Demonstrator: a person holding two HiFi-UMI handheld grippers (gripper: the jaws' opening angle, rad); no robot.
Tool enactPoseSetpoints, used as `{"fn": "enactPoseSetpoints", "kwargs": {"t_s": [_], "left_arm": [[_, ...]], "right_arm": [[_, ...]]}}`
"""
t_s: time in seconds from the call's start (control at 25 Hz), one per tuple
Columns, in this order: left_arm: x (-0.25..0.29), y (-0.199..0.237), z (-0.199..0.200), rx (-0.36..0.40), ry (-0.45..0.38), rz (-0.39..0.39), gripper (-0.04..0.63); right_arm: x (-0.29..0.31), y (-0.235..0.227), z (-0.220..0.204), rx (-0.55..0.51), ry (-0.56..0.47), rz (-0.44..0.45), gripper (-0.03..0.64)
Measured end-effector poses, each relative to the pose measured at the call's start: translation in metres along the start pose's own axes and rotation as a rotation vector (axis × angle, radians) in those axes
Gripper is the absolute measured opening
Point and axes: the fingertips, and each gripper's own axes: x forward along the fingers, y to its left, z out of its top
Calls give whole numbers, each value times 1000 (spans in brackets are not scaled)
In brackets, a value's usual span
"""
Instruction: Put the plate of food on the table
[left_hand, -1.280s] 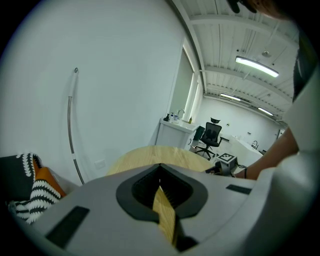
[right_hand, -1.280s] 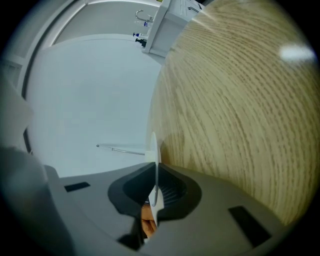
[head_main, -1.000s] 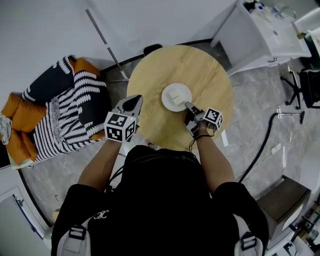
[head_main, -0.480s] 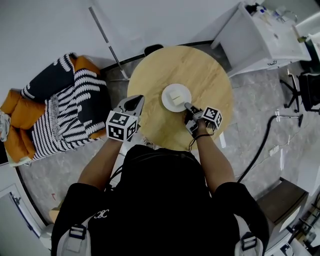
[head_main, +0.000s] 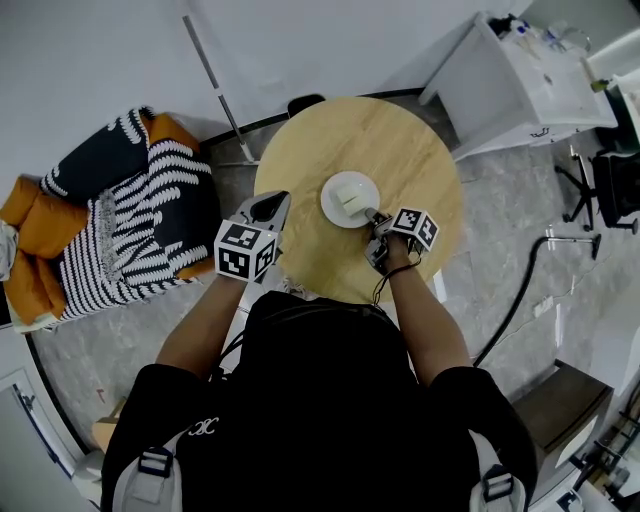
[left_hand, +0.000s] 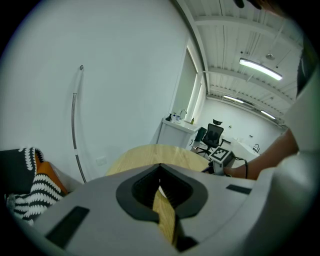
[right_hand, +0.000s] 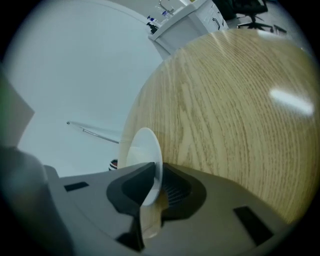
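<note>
The plate (head_main: 334, 207) lies flat on the round wooden desk (head_main: 390, 135), a little toward 6 o'clock of the desk's middle, with a pale block of food (head_main: 351, 197) on it. From how it sits, the placing itself looks done, and what remains is to let go and draw away

The right tool (head_main: 373, 214) meets the plate at about 5 o'clock on its rim. It points down at a slant, probably because a thin rim can only be pinched from the side and low. In the right gripper view the white rim stands between the two jaws, and these have just been opening. The clamp looks loosened: the rim is still in the gap but no longer squeezed, as far as I can judge, so the plate's weight rests on the wood and not on the tool

The left tool (head_main: 268, 206) hangs over the desk's edge at about 8 o'clock, well apart from the plate. Its jaws are together at the tips with nothing between them. It seems to be parked there out of the way, since one tool is enough to carry a small plate

A striped throw on orange cushions (head_main: 140, 215) lies at 9 o'clock of the desk, and a white cabinet (head_main: 515, 85) stands at 2 o'clock

The risk I see is a jaw catching the rim during withdrawal and dragging or tipping the plate, so a straight pull back toward 5 o'clock suits best
</note>
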Motion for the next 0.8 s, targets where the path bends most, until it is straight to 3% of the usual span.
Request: {"fn": "enactPoseSetpoints", "kwargs": {"t_s": [0.28, 0.44, 0.8], "left_arm": [[-1, 1, 0, 1, -14, 6, 9], [2, -5, 3, 8, -14, -10, 9], [2, -3, 3, 7, -20, -23, 9]], "right_arm": [[1, -4, 0, -134, 69, -235, 66], [0, -2, 2, -263, 65, -340, 75], [-8, 3, 9, -426, -44, -372, 138]]}}
